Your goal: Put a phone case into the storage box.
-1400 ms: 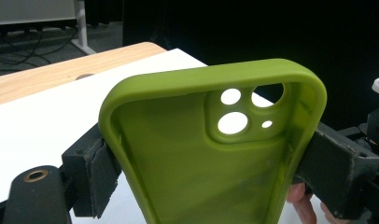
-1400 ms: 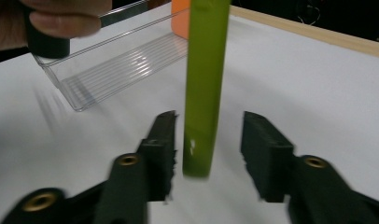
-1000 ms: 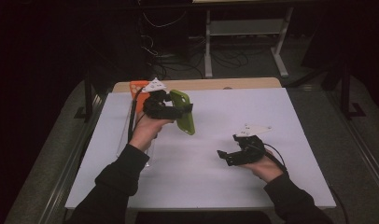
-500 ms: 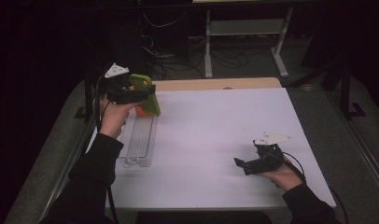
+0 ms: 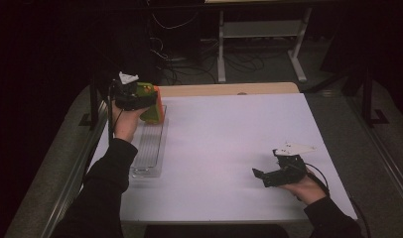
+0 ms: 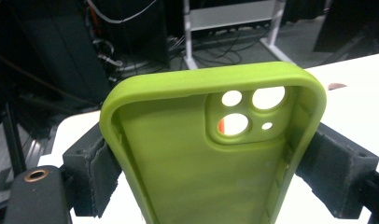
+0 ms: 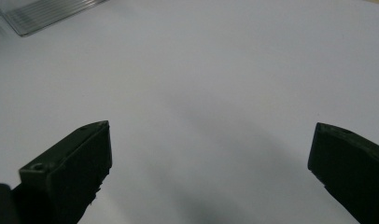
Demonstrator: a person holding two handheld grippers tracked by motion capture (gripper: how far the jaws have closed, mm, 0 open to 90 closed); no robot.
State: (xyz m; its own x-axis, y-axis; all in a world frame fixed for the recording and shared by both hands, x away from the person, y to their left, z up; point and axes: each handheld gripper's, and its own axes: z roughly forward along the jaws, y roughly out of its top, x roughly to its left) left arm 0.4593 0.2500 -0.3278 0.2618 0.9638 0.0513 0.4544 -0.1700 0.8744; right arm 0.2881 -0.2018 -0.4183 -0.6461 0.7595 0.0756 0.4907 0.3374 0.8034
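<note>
**Mia:** Since a second ago, the left gripper (image 5: 140, 96) has gone from the middle of the table to the far left corner, and it takes the green phone case (image 5: 151, 110) along. The right gripper (image 5: 269, 174) has slid toward the near right side.

**Ben:** What do you see from up high?

**Mia:** The case hangs over the far end of a clear ribbed tray (image 5: 149, 148). Something orange (image 5: 151, 89) peeks out just behind it. The white table (image 5: 229, 144) is flat and smooth. The right gripper sits low near the right edge, well apart from the case.

**Ben:** And the left gripper view?

**Mia:** The green phone case (image 6: 201, 154) stands tall between the two black jaws. They squeeze its long sides. The case looks soft and rubbery, with round corners and a raised rim. It has three round holes and one tiny hole for the camera. A bit of orange shows through one hole. I can read no words on it.

**Ben:** And the right gripper view?

**Mia:** The right gripper (image 7: 211, 154) has its jaws wide apart, just opened that last bit, with nothing between them. Below is the plain white table (image 7: 215, 70). A corner of the clear ribbed tray (image 7: 47, 14) shows at the top left.
</note>
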